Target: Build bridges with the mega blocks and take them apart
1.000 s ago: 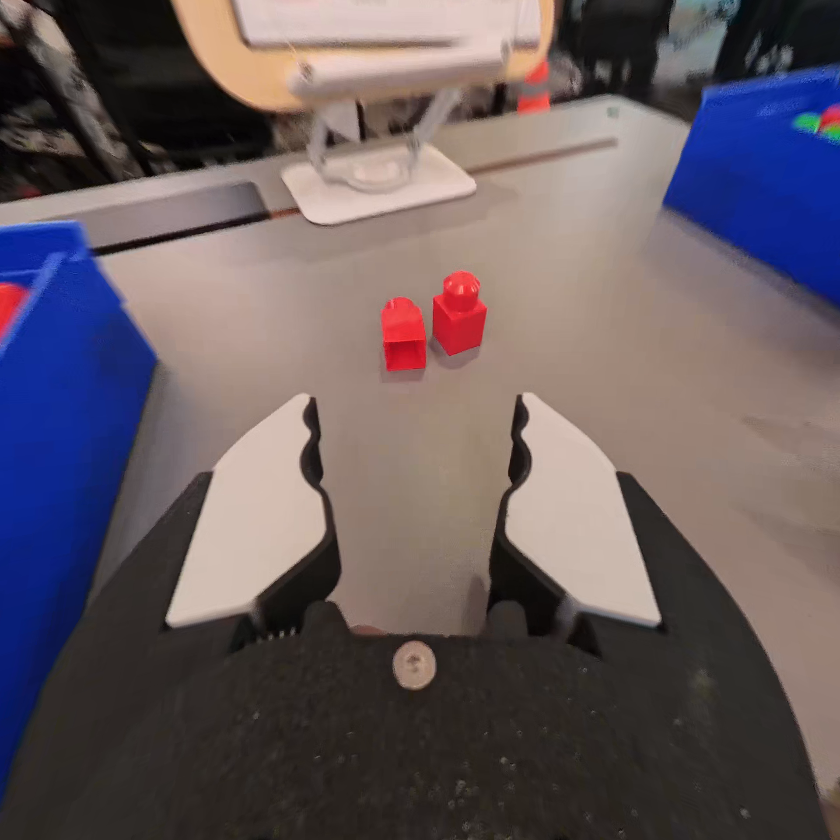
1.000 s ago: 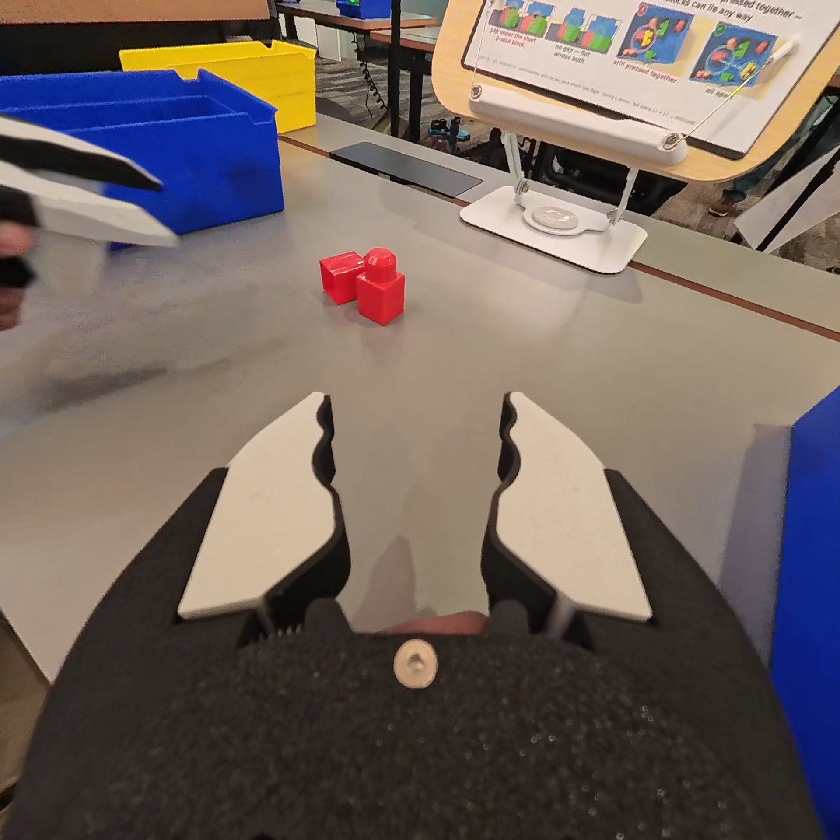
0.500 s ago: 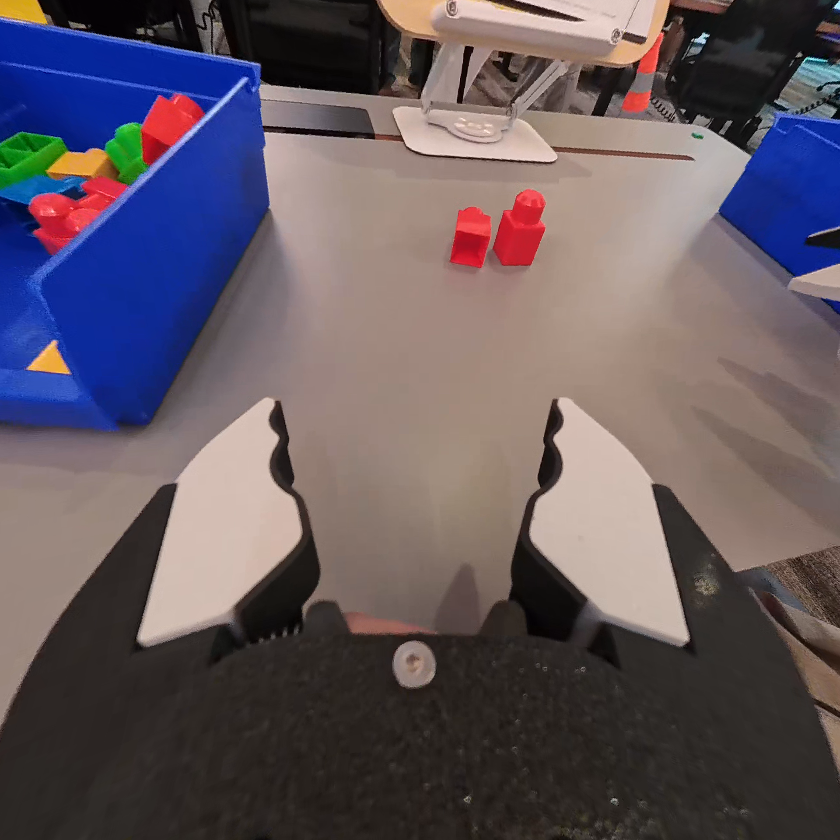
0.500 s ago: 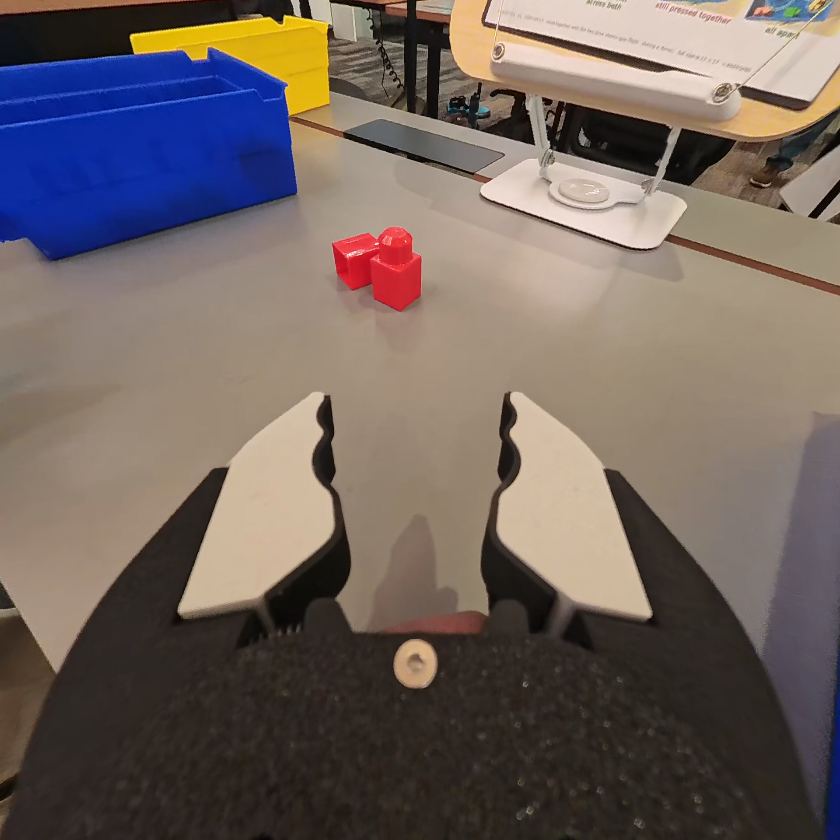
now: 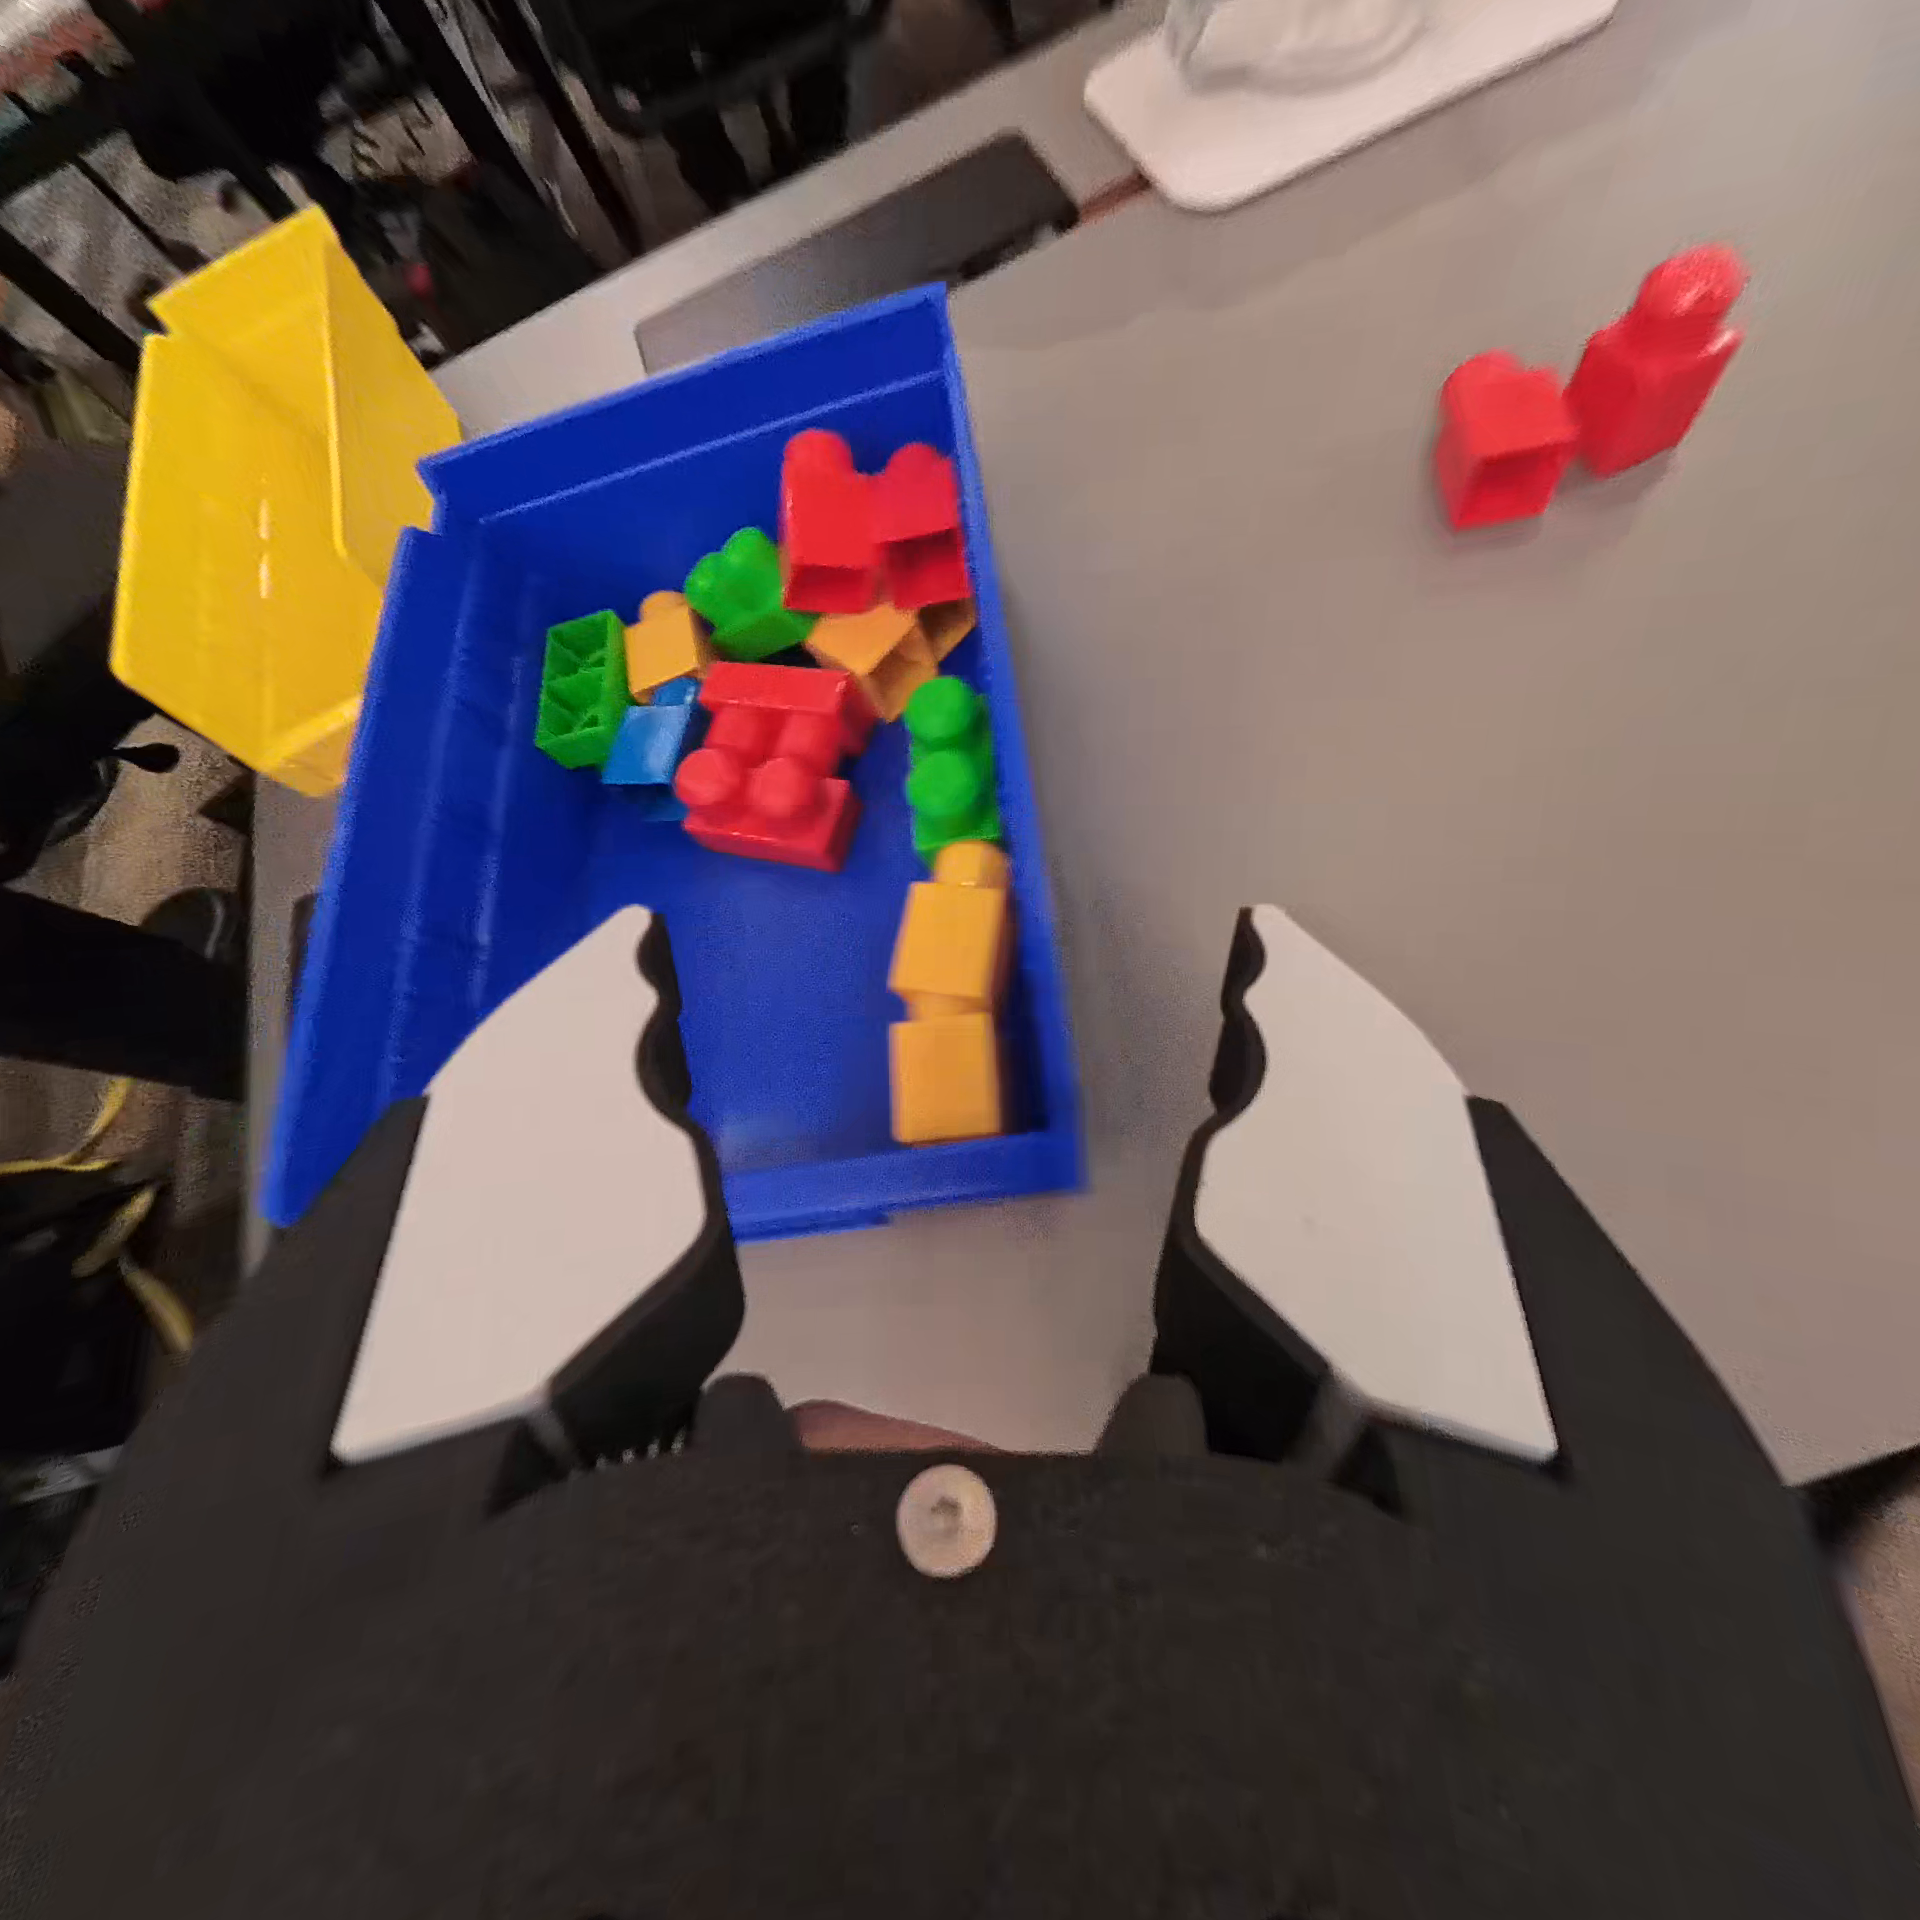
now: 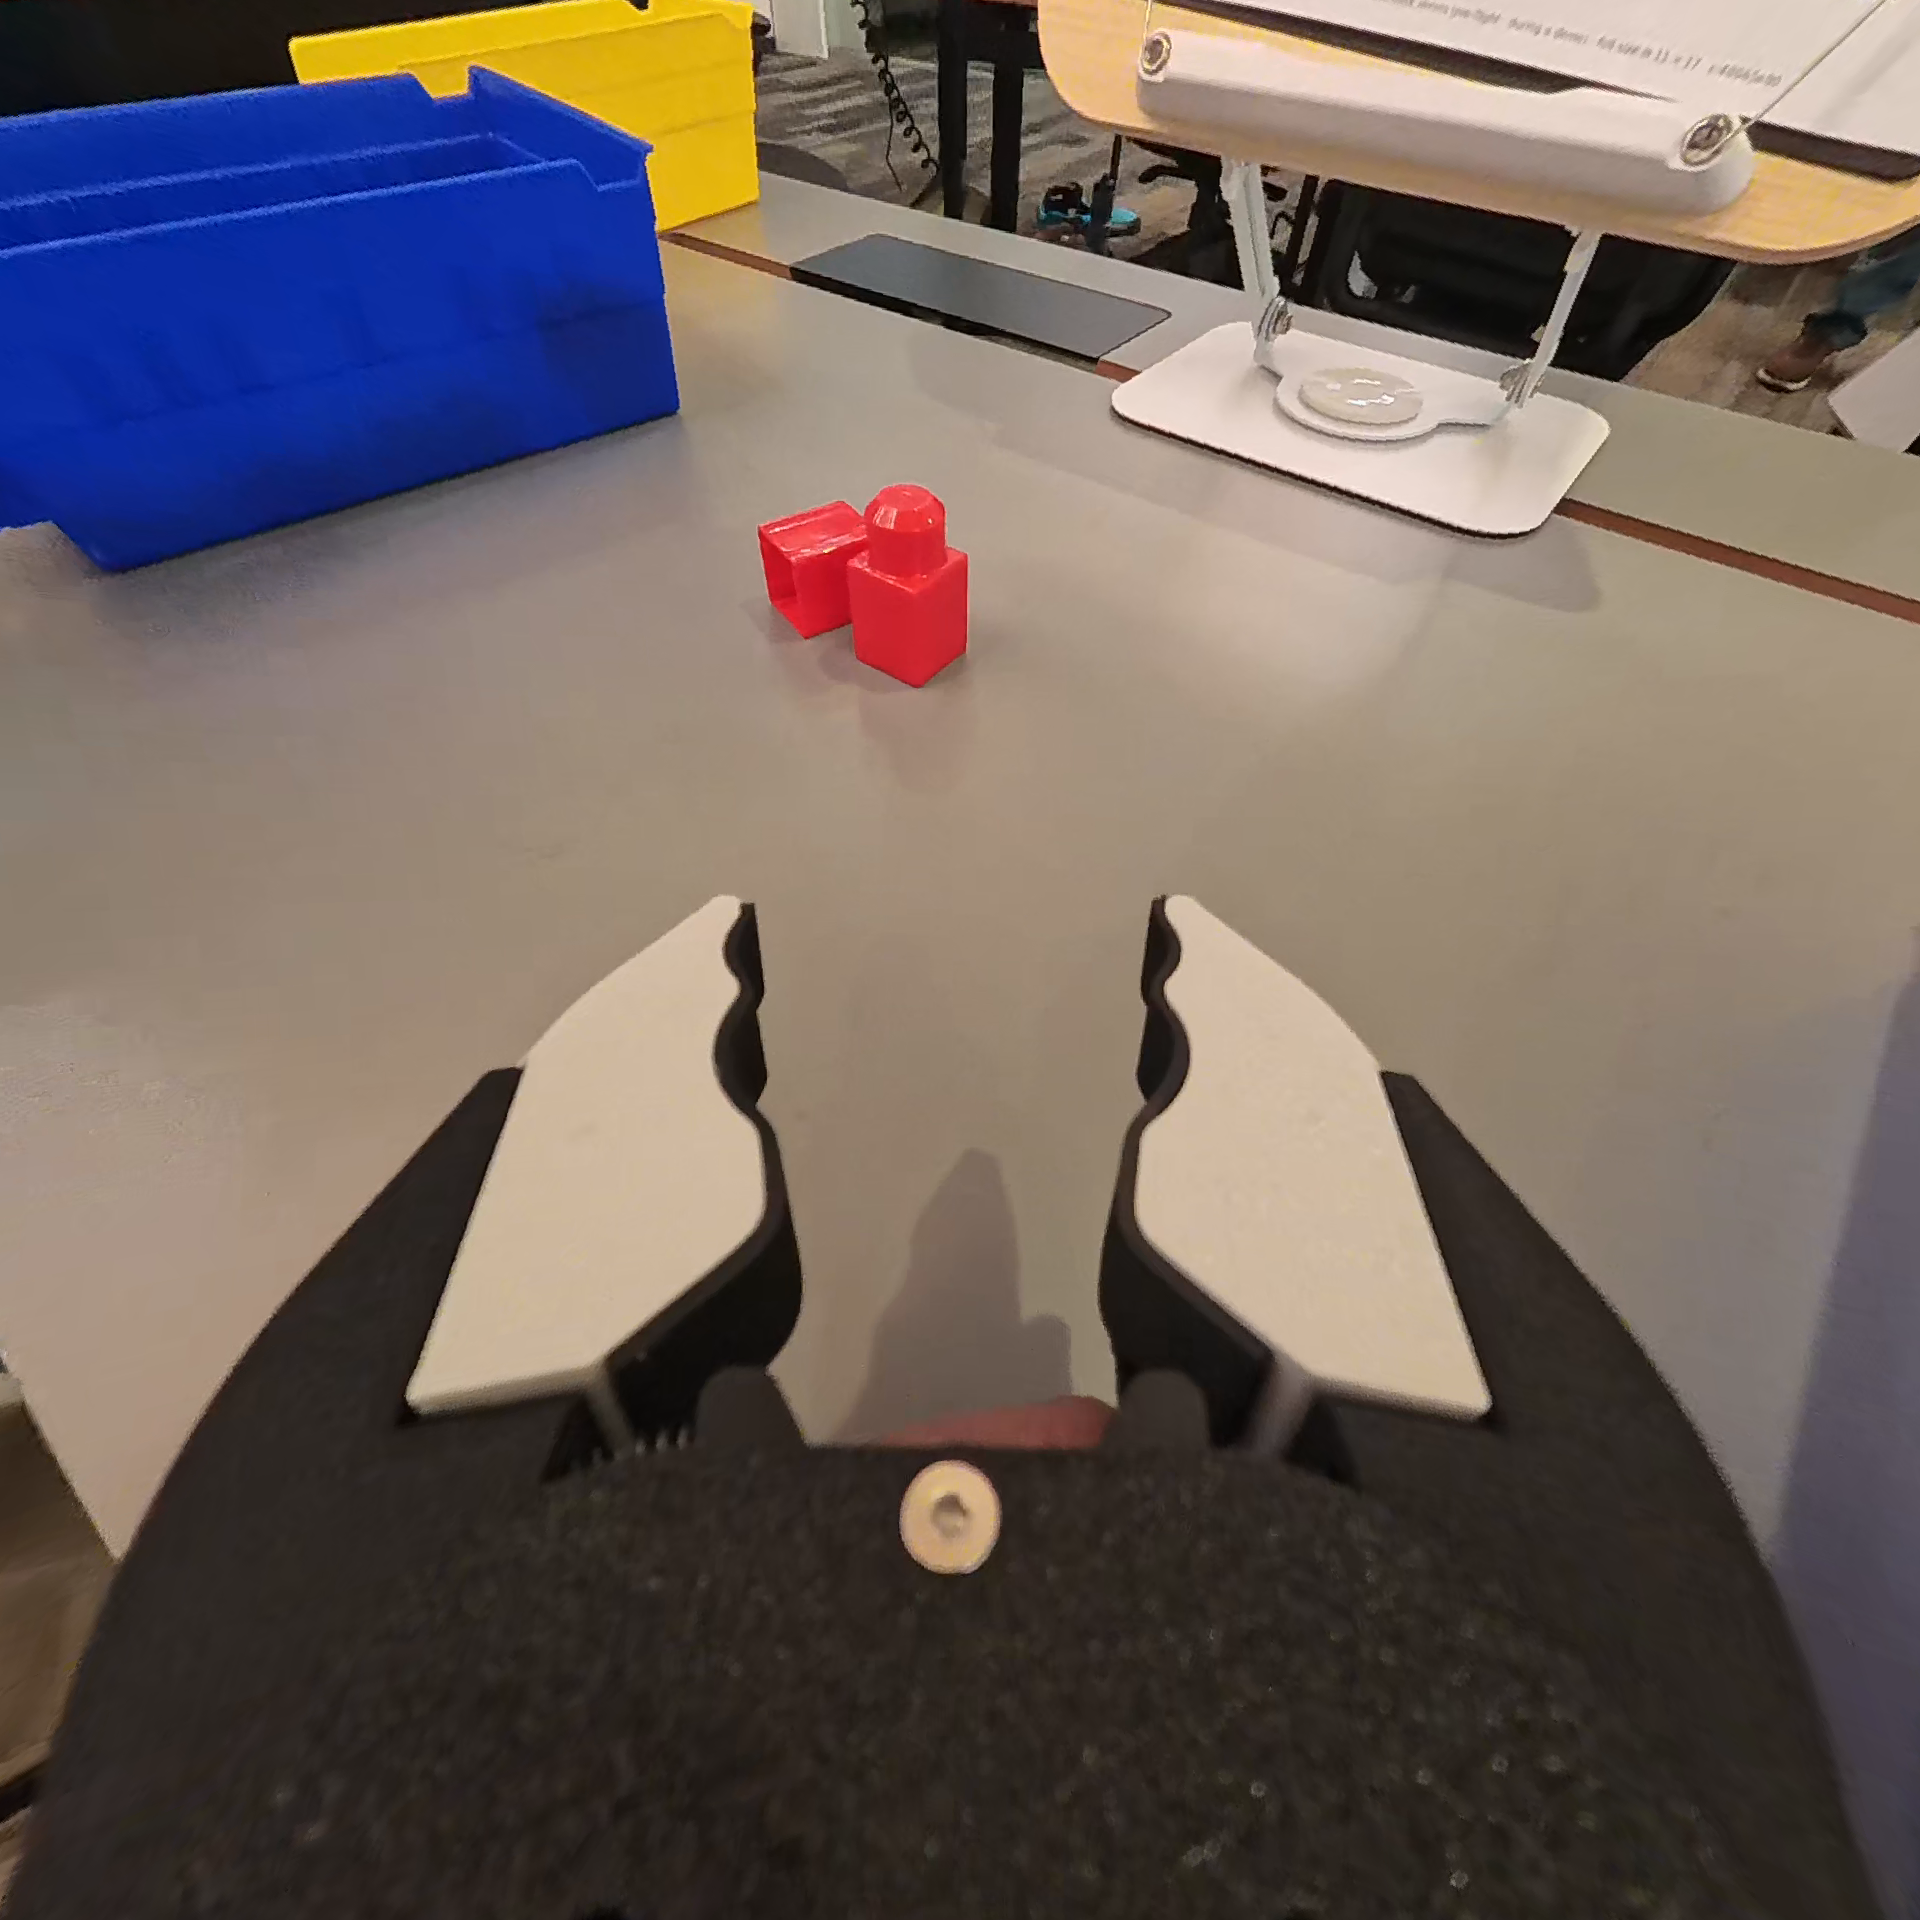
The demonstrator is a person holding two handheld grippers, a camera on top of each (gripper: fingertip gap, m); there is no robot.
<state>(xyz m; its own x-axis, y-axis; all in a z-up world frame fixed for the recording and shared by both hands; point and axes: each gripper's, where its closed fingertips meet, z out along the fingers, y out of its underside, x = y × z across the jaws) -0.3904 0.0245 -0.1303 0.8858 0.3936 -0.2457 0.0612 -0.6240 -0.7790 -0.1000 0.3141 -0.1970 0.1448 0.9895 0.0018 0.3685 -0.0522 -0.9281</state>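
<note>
Hovering with jaws spread and empty, the left hand-held gripper overlooks a blue bin of blocks; the right hand-held gripper, equally agape, faces two red blocks mid-surface.

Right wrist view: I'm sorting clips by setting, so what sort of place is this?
Probably an office or lab workstation: a long grey table, blue plastic parts bin, and a tilted instruction board on a white stand, with more desks behind.

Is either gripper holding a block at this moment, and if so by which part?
Nothing is held. The left gripper and the right gripper are both open and empty.
</note>
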